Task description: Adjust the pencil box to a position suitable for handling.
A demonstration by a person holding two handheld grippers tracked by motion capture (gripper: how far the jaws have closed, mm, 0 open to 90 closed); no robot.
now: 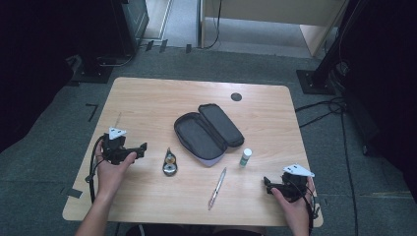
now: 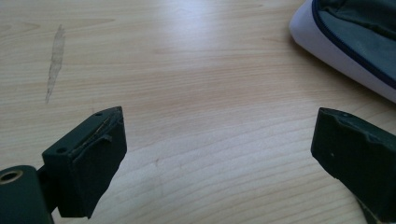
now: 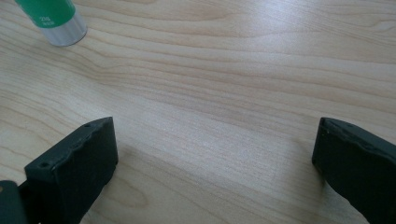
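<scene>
While both claws gape, bare table (image 1: 147, 98) lies between pouch (image 1: 209, 132) and edges

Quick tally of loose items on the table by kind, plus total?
Open pencil case: 1
Pen: 1
Glue stick: 1
Small round tool, maybe a correction tape: 1
Total: 4
Both hand-held grippers, left and right, are open, holding nothing.

Nearest the left hand-held gripper (image 1: 140, 149): a small round tape measure (image 1: 170, 162), flat on the bench just past the spread jaws, and an unzipped dark pencil case (image 1: 209, 132) with a pale outer shell, farther off. Nearest the right hand-held gripper (image 1: 268, 183): a green-and-white glue stick (image 1: 246, 157), upright, ahead and apart; a pen (image 1: 217, 188), flat, lying beyond the jaws.
</scene>
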